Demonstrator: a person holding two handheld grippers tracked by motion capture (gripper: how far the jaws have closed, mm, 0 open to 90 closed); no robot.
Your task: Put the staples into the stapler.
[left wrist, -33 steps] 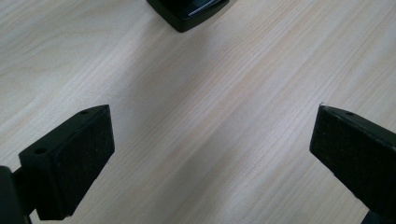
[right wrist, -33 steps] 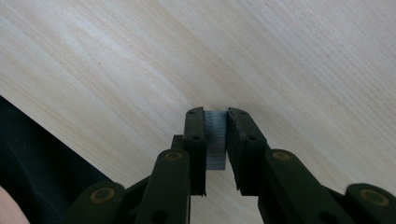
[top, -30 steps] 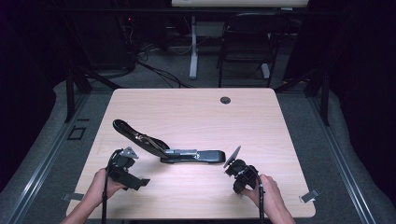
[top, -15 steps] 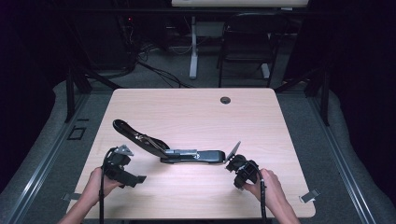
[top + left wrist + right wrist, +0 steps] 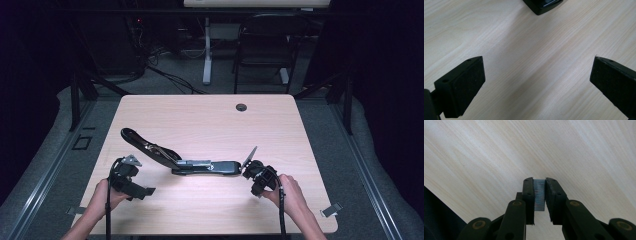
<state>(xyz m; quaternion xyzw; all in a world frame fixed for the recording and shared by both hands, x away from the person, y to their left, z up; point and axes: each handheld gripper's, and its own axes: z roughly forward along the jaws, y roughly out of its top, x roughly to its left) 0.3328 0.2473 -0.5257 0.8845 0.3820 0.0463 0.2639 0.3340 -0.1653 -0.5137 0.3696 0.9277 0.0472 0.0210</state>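
Pale wooden table (image 5: 210, 120) stands in a dark room. On it lies a long black tool (image 5: 175, 159) (its arm is raised at the left end). Right gripper (image 5: 539, 192) is clenched on a thin grey strip (image 5: 539, 193), just beside the tool's right end. Left gripper (image 5: 536, 75) hangs released over bare wood, near the tool.

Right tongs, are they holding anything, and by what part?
Yes. The right tongs are shut on a small grey block, clamped by its two side faces. The left tongs are open, holding nothing.
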